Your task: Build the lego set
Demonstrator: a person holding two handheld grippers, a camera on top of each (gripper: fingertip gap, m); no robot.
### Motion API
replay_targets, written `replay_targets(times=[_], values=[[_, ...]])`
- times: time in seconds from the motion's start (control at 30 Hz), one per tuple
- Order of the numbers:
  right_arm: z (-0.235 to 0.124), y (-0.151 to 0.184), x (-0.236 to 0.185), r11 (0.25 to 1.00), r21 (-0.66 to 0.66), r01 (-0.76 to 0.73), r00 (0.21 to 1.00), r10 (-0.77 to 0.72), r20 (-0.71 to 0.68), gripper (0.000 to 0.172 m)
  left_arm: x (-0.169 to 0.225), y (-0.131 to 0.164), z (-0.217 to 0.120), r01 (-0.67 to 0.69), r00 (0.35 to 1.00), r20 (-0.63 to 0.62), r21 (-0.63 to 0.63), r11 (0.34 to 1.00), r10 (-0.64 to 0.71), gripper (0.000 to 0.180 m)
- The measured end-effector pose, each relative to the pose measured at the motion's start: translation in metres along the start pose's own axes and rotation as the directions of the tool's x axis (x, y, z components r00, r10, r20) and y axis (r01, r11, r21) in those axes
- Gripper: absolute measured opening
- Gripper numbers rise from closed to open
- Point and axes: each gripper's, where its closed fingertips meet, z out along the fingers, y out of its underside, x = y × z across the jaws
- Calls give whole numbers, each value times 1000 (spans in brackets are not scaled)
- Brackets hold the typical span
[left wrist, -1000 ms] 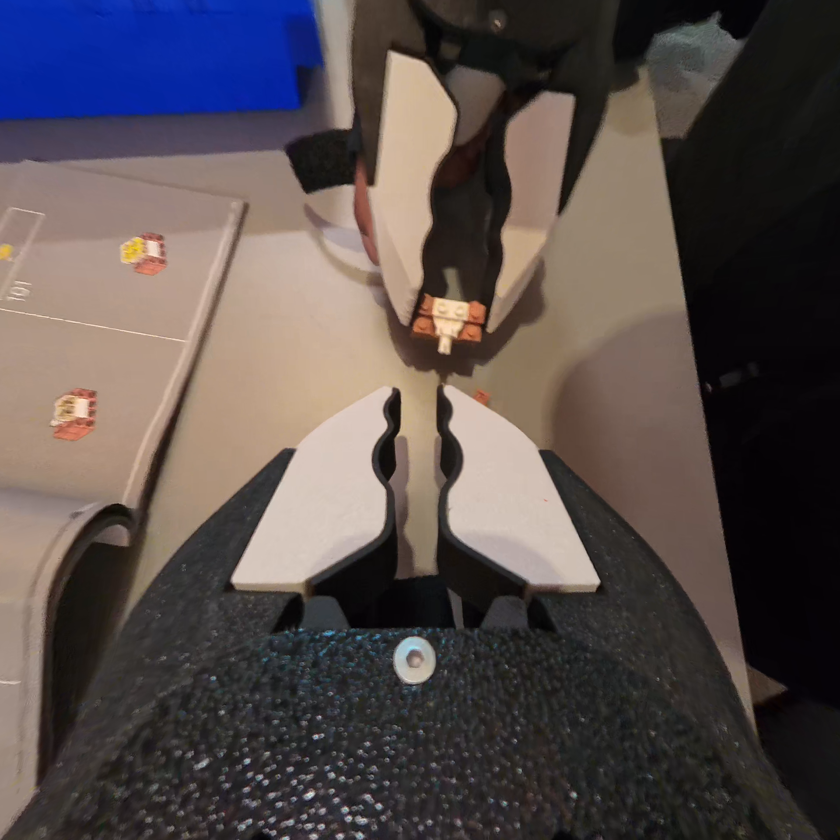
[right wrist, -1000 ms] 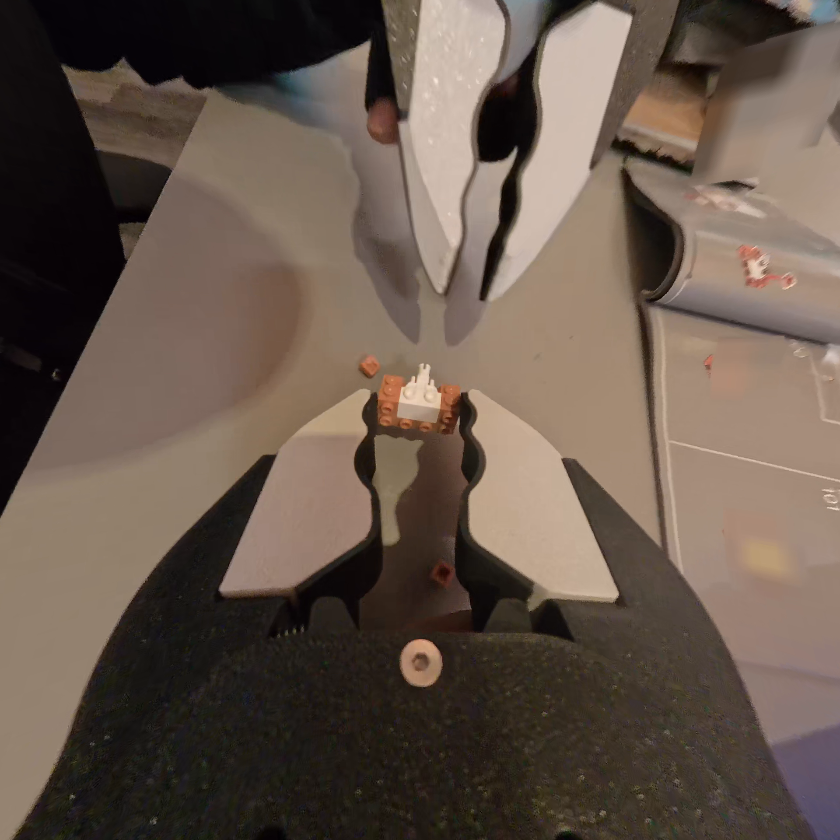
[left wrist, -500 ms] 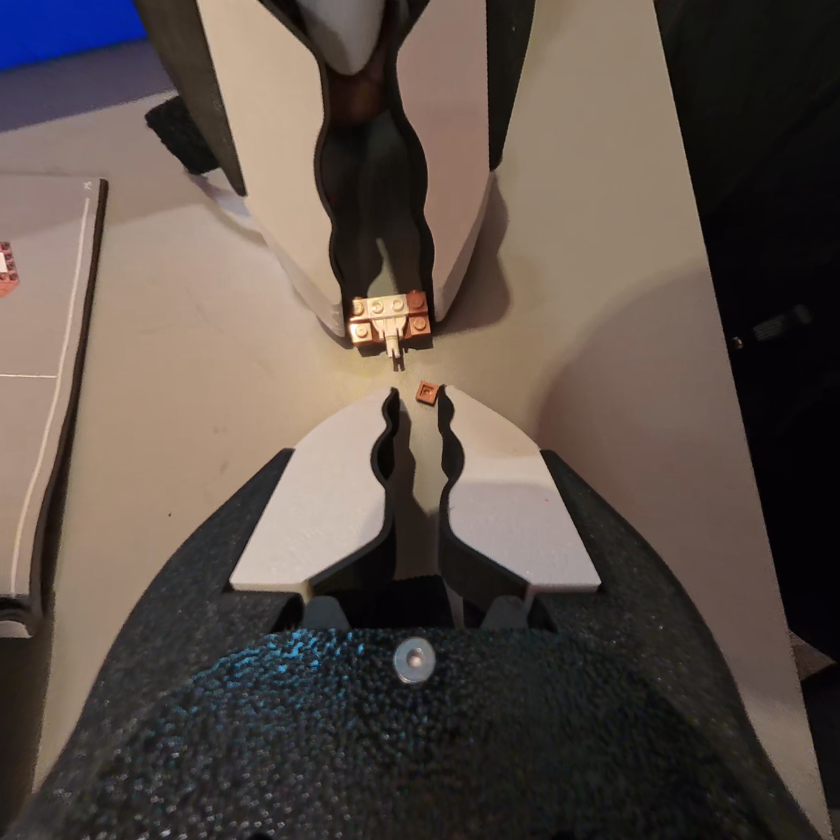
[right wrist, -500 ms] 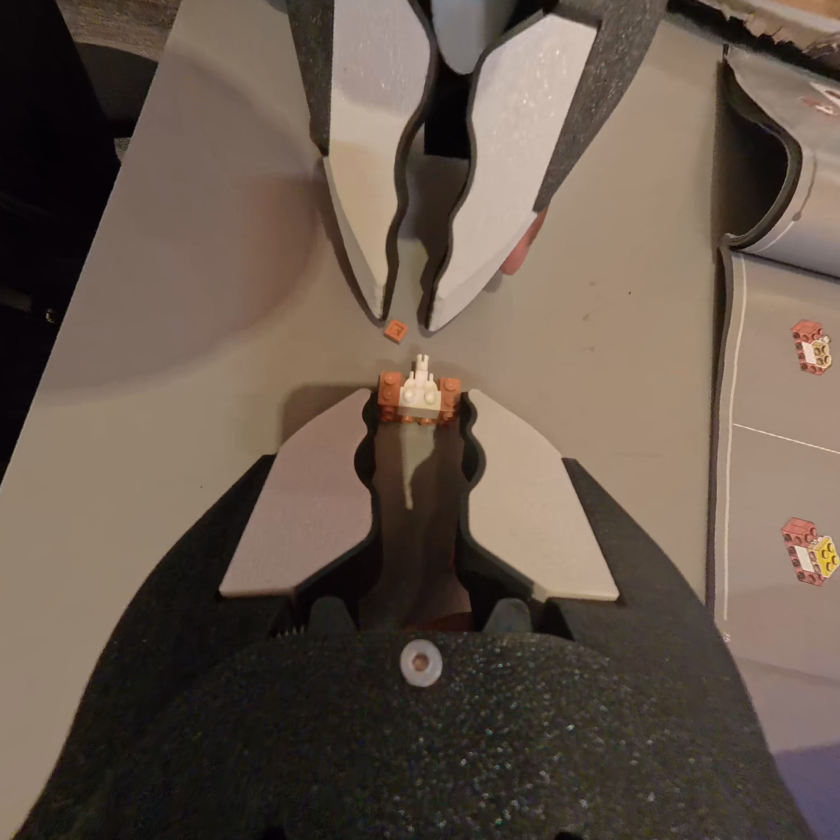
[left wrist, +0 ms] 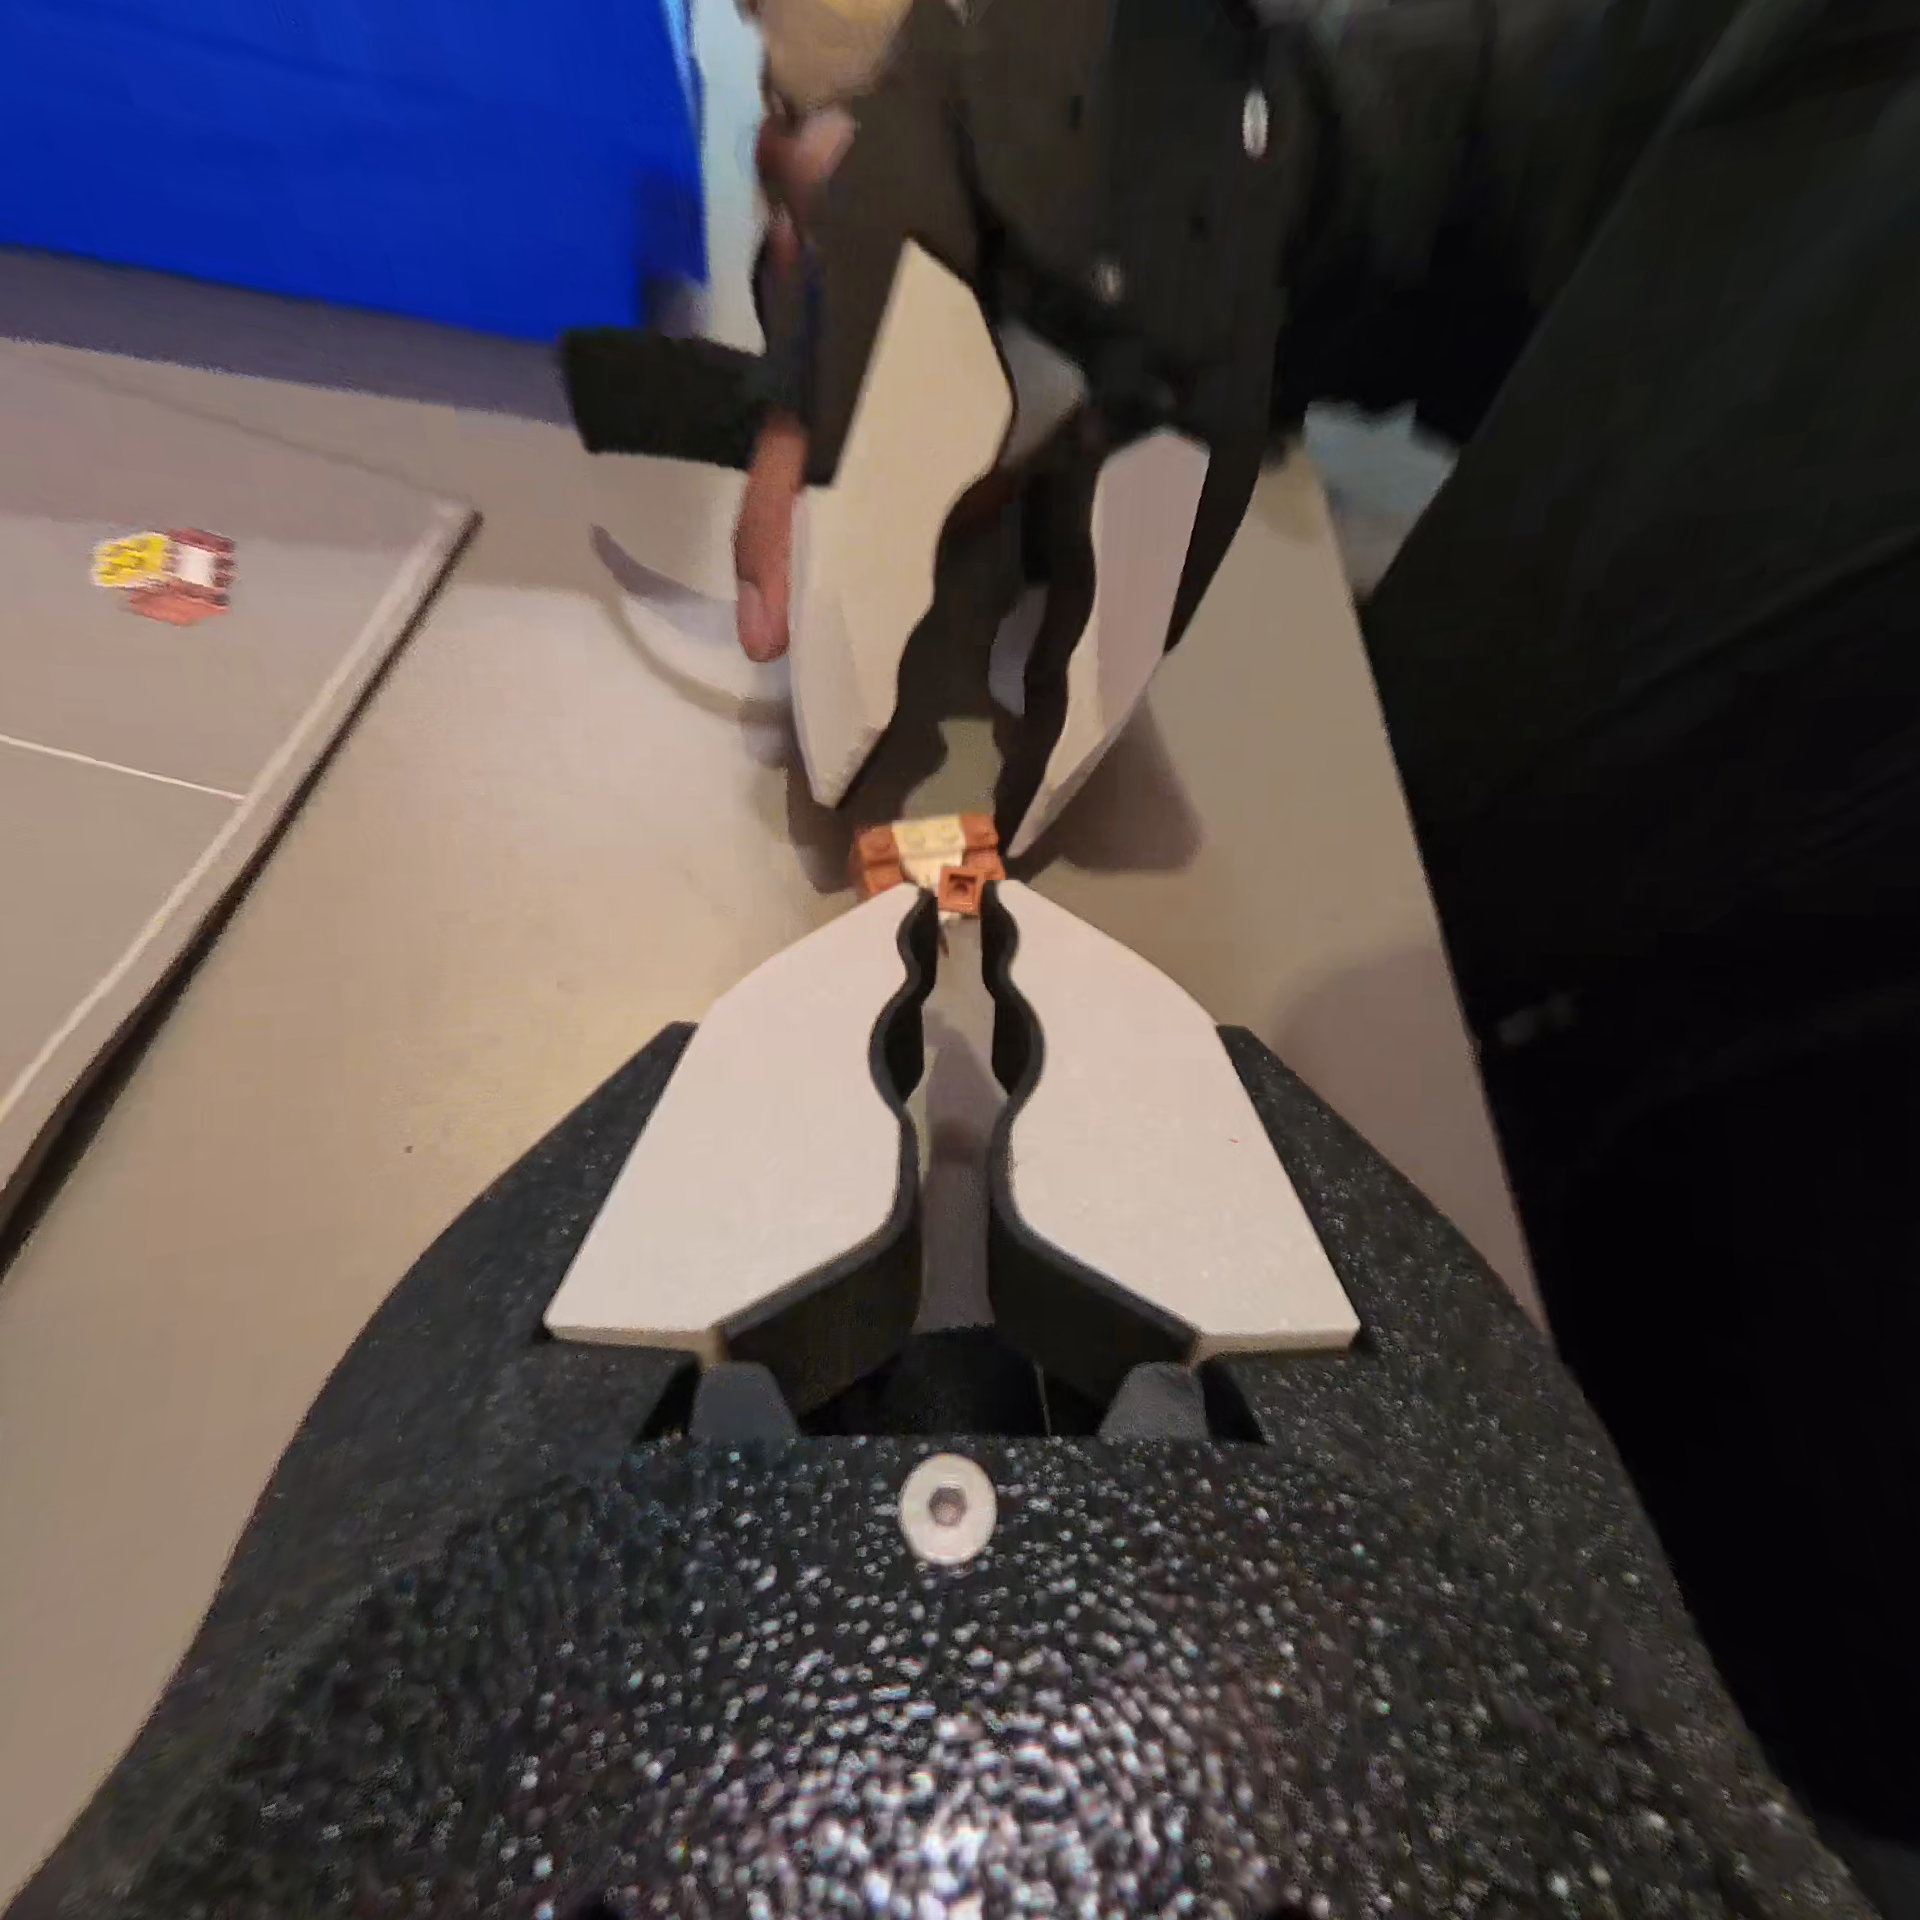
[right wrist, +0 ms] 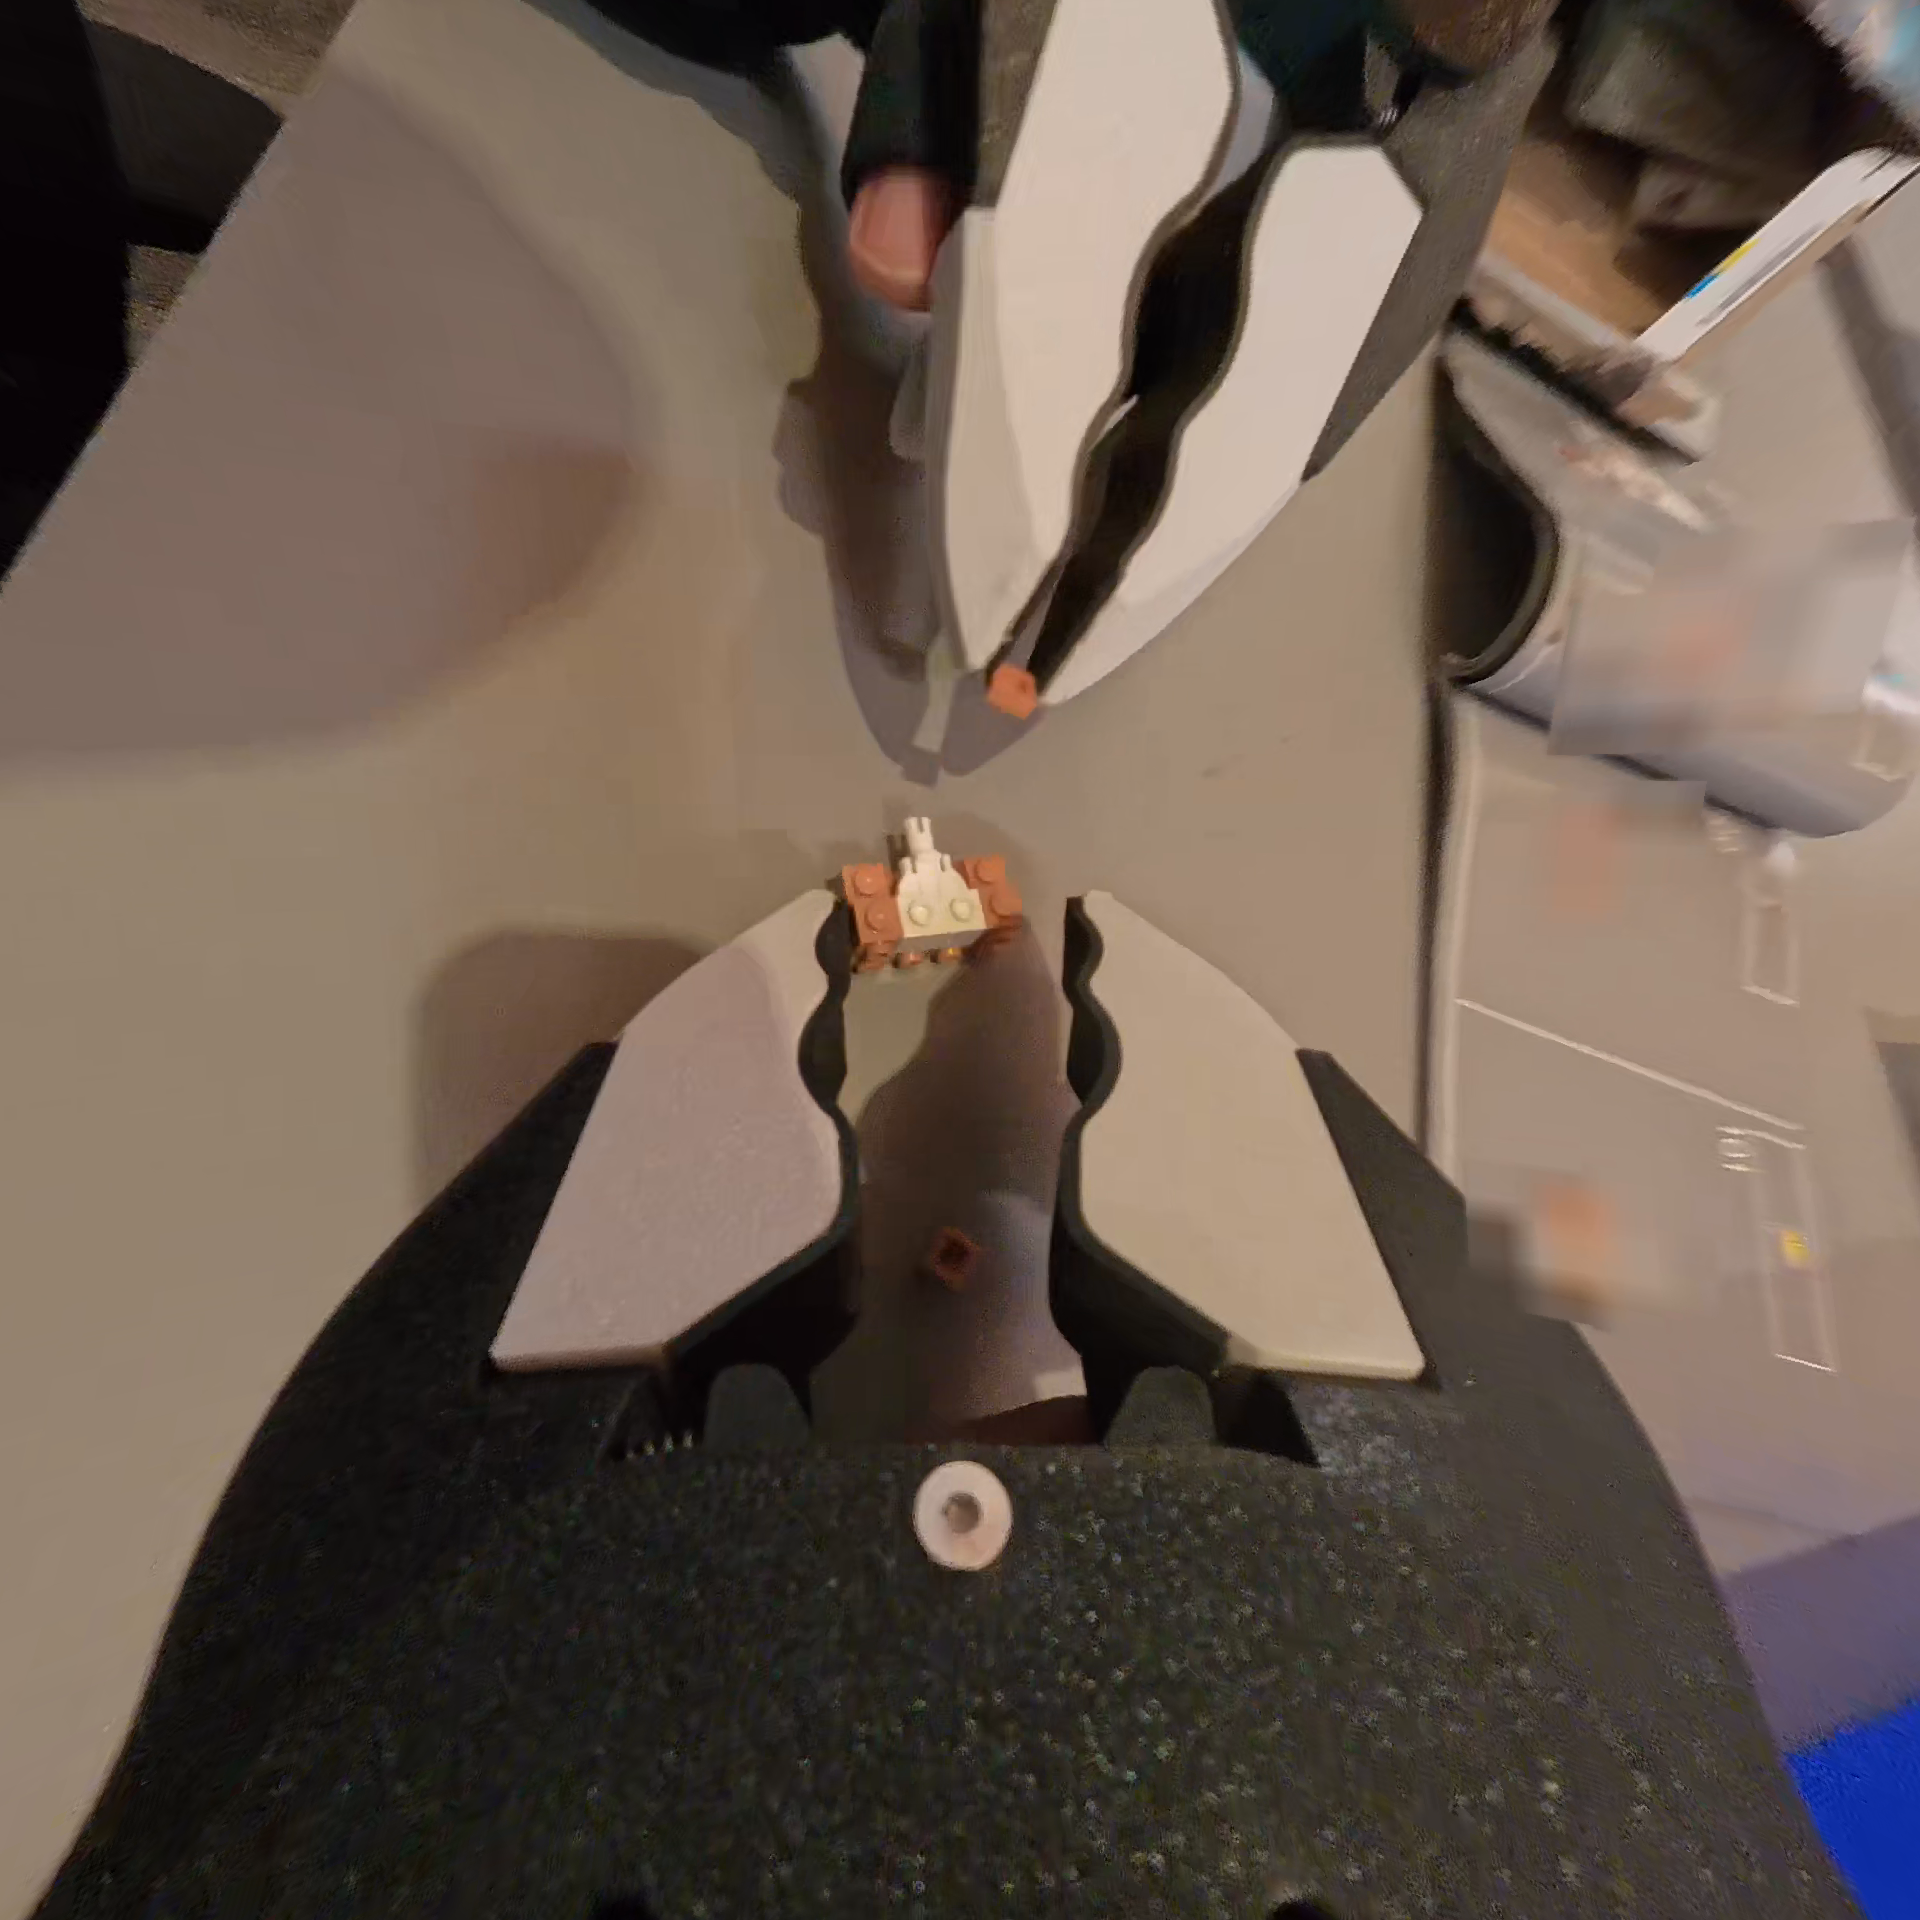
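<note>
left jaws (left wrist: pixel 957 902): small brown brick (left wrist: pixel 960 886) | mat (left wrist: pixel 156 727): printed brick pictures, writing unreadable

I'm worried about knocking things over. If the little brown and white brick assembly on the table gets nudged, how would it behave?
The brick assembly looks small and rigid, so it would probably slide across the smooth grey table rather than bend. It sits low and wide, so tipping seems unlikely. Its thin white prong sticks out and might snap off or catch.
</note>
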Motion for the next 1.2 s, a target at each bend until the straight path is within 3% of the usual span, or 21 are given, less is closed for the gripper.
replay_targets(times=[0.1, 0.23, 0.63, 0.73, 0.83, 0.9, 1.0, 1.07, 1.2], values=[[-6, -15, 10, 994, 95, 51, 996, -43, -83, 32, 1, -11, -7, 84, 995, -57, 85, 993, -79, 7], [-13, -33, 17, 979, 173, 109, 982, -79, -171, 22, 8, -14, -3, 142, 984, -119, 102, 985, -130, 7], [-8, -38, 7, 974, 185, 132, 982, -104, -156, 7, 10, -14, 7, 205, 970, -156, 94, 974, -189, 7], [-9, -37, 10, 980, 196, 17, 994, 5, -108, 7, 7, -16, 5, 130, 987, -112, 118, 985, -116, 8], [-9, -34, 13, 953, 203, -224, 974, 228, 4, 6, -2, -22, -5, -150, 987, 73, 149, 977, 140, 11], [-11, -37, 14, 883, 225, -412, 911, 394, 121, 6, -7, -32, -15, -438, 881, 261, 130, 890, 396, 13], [-16, -42, 16, 742, 229, -631, 773, 571, 278, 6, 1, -33, -17, -766, 587, 401, -7, 643, 703, 13], [-18, -43, 18, 664, 216, -716, 692, 633, 347, 6, 3, -29, -12, -841, 452, 426, -88, 533, 784, 16], [-23, -49, 18, 544, 196, -816, 566, 683, 461, 6, 1, -30, -5, -893, 281, 466, -192, 406, 839, 19]])
